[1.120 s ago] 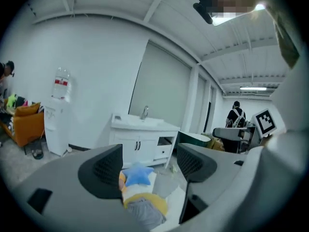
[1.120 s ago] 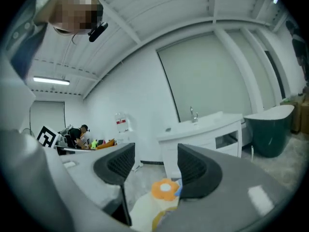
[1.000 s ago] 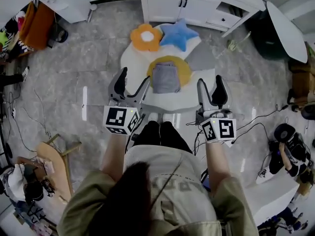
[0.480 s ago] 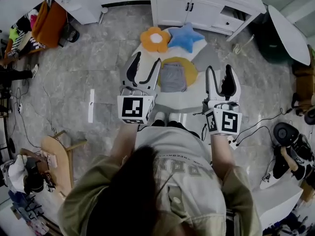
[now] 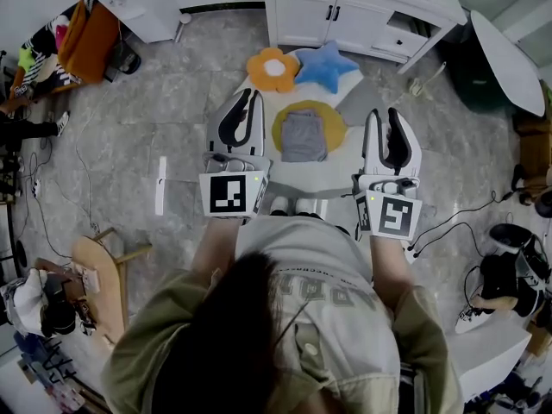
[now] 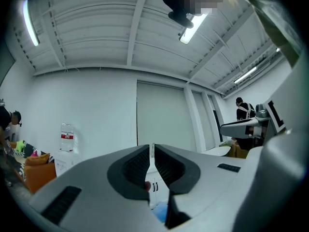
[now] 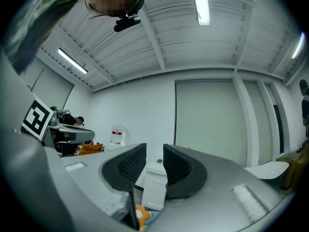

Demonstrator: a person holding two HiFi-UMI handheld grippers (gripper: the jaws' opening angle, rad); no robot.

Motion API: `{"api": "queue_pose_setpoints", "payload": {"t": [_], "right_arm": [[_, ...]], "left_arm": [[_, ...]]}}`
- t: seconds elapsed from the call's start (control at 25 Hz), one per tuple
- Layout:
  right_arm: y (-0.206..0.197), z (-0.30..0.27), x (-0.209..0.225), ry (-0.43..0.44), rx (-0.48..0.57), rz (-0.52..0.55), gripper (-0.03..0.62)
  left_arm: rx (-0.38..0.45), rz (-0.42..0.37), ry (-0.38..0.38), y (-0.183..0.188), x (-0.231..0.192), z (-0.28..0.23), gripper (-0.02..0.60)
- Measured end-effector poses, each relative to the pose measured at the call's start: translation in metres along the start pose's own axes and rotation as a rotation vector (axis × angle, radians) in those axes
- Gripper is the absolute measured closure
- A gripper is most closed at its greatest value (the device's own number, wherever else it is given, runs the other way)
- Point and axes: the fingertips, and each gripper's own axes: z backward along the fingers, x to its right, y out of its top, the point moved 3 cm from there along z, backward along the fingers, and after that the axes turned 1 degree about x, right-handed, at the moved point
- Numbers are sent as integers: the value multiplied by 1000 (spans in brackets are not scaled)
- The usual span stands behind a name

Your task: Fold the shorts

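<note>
The grey shorts [image 5: 304, 134] lie folded into a small rectangle on a round yellow cushion [image 5: 337, 126], on a low white table [image 5: 321, 176] in the head view. My left gripper [image 5: 250, 96] hangs in the air left of the shorts and touches nothing. Its jaws are closing to a thin slit with nothing between them [image 6: 152, 148]. My right gripper [image 5: 385, 114] is raised to the right of the shorts. Its jaws are also closing, a clear gap still shows, and it holds nothing [image 7: 154, 151]. Both gripper views look level across the room.
An orange flower cushion [image 5: 272, 69] and a blue star cushion [image 5: 326, 65] lie at the table's far side. A white cabinet [image 5: 362, 7] stands behind them. A wooden stool [image 5: 97, 268] is at the left, and cables run over the grey floor.
Both grippers have risen toward the head camera and their jaws have narrowed, the left almost fully. The folded shorts have not moved.
</note>
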Motion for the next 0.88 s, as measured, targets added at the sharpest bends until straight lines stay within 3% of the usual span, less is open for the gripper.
{"api": "queue_pose_setpoints", "payload": {"t": [0.28, 0.88], "right_arm": [[3, 3, 3, 8, 3, 18, 590], [7, 7, 7, -10, 32, -7, 591]], "left_arm": [[34, 16, -11, 6, 12, -5, 568], [57, 53, -37, 9, 36, -5, 571]]}}
